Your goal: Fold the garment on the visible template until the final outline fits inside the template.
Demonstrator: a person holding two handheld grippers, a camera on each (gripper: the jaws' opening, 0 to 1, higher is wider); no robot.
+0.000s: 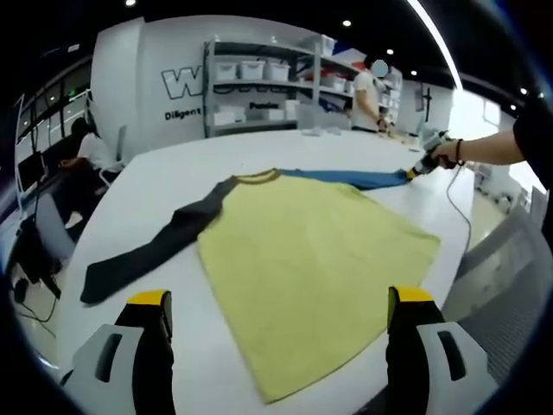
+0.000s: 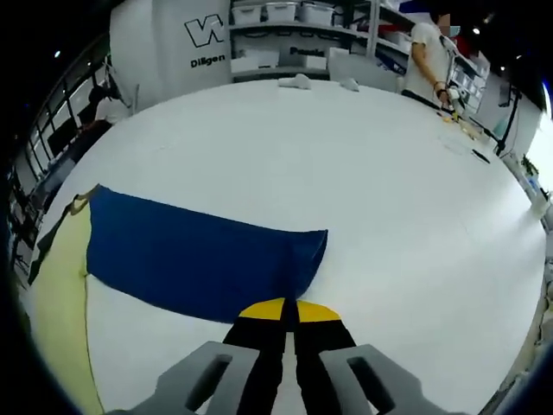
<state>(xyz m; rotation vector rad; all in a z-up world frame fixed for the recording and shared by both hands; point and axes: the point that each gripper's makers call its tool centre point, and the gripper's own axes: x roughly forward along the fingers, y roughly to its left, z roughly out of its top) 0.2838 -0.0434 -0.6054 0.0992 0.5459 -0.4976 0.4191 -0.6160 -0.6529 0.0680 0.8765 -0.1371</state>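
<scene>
White tabletop [image 1: 173, 186] runs wide across the room, with shelving [image 1: 259, 82] full of bins at the back wall. From the left gripper [image 1: 281, 303], its yellow-tipped jaws stand spread apart, holding nothing, poised over the near hem of the garment [image 1: 311, 259]. That garment, a yellow shirt, lies flat on the table, its dark grey sleeve [image 1: 147, 251] stretched off to one side and its blue sleeve [image 1: 346, 179] to the other. At the blue sleeve's far end the right gripper [image 1: 416, 169] sits in a person's hand [image 1: 445, 153]. In the right gripper view, the right gripper's jaws are pressed together on the cuff of that blue sleeve. Further back, one person sits by the wall and another stands at the shelving.
</scene>
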